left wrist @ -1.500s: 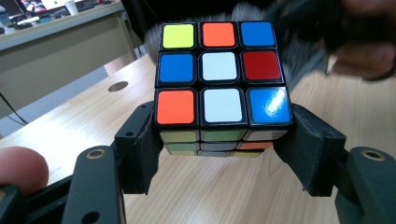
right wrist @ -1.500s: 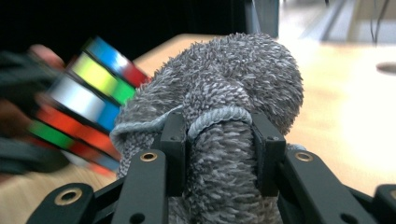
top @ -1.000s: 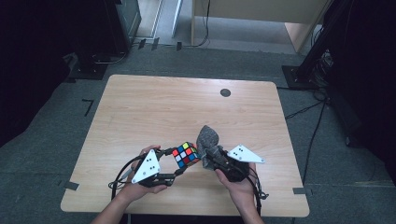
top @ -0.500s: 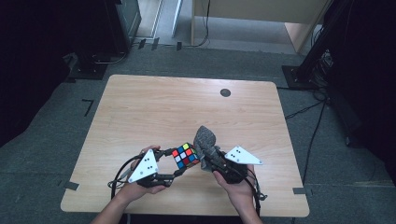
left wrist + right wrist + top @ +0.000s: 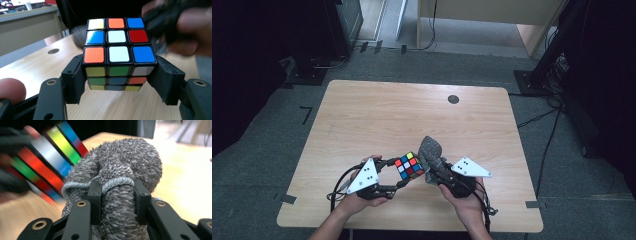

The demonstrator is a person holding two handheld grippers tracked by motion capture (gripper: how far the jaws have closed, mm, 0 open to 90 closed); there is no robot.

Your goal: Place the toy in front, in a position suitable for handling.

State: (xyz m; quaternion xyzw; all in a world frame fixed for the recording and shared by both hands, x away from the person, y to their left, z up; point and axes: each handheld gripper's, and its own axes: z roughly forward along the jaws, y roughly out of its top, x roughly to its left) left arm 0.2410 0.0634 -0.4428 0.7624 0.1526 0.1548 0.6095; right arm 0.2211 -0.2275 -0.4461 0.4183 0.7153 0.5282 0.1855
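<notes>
A scrambled Rubik's cube is held just above the wooden table near its front edge. My left gripper is shut on the cube's lower sides. A bunched grey fuzzy cloth is clamped in my right gripper, which is shut on it. The cloth presses against the cube's right side; in the right gripper view the cube appears blurred at left.
A small dark round grommet sits near the table's far edge. Black stands and cables lie on the floor beyond the table. A hand holds each gripper at the table's front edge.
Both grippers and their loads have stayed almost in place; the cube and cloth shift only slightly against each other, with motion blur on the cube.
</notes>
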